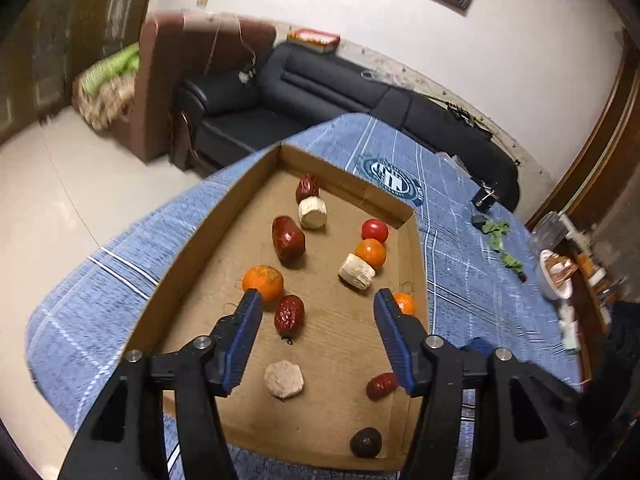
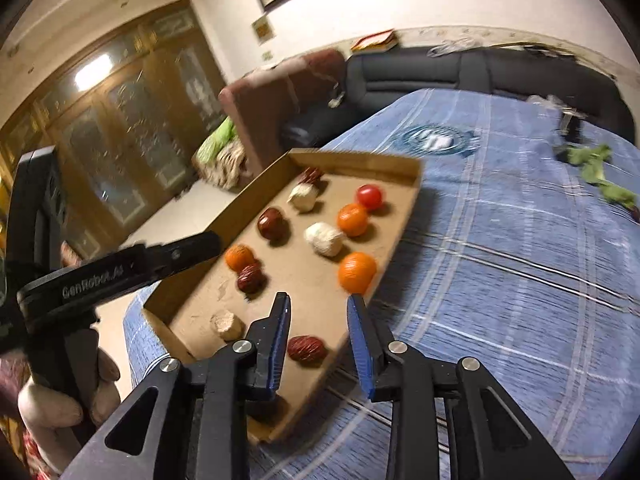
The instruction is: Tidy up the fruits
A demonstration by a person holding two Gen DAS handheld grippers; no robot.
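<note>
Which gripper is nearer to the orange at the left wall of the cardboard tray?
Left. The left gripper has one fingertip right at that orange, jaws open. The right gripper hangs open over the tray's opposite side, near another orange.

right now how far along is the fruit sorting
All the fruit lies in the cardboard tray, still mixed: oranges beside red dates. Both the left hand-held gripper and the right hand-held gripper are open and hold nothing. Grouping by kind remains.
</note>
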